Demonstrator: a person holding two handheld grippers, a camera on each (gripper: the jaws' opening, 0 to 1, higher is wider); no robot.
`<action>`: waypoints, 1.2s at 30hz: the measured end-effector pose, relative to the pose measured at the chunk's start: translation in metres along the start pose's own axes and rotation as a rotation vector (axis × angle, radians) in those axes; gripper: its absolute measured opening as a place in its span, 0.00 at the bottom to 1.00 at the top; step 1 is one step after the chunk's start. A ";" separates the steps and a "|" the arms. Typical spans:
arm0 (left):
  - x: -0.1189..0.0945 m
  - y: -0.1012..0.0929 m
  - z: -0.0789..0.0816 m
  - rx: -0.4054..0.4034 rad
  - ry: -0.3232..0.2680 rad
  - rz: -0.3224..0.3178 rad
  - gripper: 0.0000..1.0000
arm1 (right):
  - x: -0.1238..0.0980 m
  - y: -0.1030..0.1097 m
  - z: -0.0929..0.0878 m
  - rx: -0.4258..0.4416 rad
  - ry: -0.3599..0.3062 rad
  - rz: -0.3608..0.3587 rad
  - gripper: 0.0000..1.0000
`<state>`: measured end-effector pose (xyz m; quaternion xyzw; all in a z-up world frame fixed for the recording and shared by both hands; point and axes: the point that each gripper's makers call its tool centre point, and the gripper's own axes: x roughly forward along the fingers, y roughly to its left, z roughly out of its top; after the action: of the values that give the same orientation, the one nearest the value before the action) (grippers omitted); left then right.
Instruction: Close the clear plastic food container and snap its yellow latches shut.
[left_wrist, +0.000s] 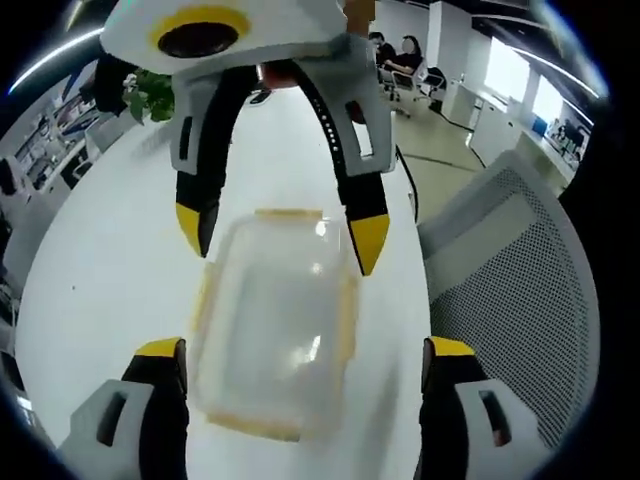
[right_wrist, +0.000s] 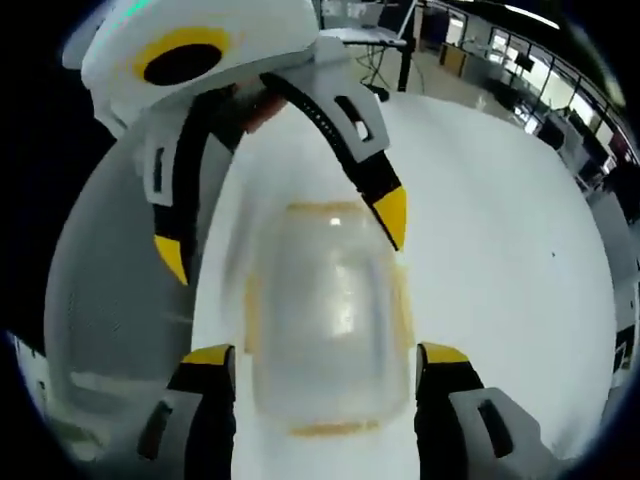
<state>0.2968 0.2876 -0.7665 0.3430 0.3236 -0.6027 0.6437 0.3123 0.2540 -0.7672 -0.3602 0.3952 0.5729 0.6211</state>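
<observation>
Left hand-held gripper (left_wrist: 300, 365) spread wide, grasping nothing; right hand-held gripper (right_wrist: 322, 370) likewise released, opposite; between them, straddled lengthwise by both, clear container (left_wrist: 275, 325) flat on white worktop (left_wrist: 110, 260); yellow latches (left_wrist: 347, 315) along its sides; equally near both.

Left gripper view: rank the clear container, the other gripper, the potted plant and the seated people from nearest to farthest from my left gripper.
1. Clear container, between the left gripper jaws on the white table.
2. Right gripper, facing across the container's far end.
3. Potted plant, far table end, upper left.
4. Seated people, background, upper right.
</observation>
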 end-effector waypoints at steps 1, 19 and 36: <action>0.000 0.001 -0.001 -0.001 0.004 -0.002 0.98 | 0.001 0.001 -0.001 -0.004 0.007 -0.001 0.74; 0.004 0.012 -0.013 0.028 0.095 -0.018 0.93 | -0.001 0.001 -0.014 -0.064 0.042 -0.023 0.74; 0.013 0.012 -0.023 0.035 0.145 -0.041 0.91 | 0.006 0.002 -0.025 -0.069 0.067 -0.039 0.75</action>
<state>0.3091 0.2998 -0.7888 0.3902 0.3656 -0.5949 0.6001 0.3086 0.2346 -0.7834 -0.4079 0.3886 0.5617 0.6059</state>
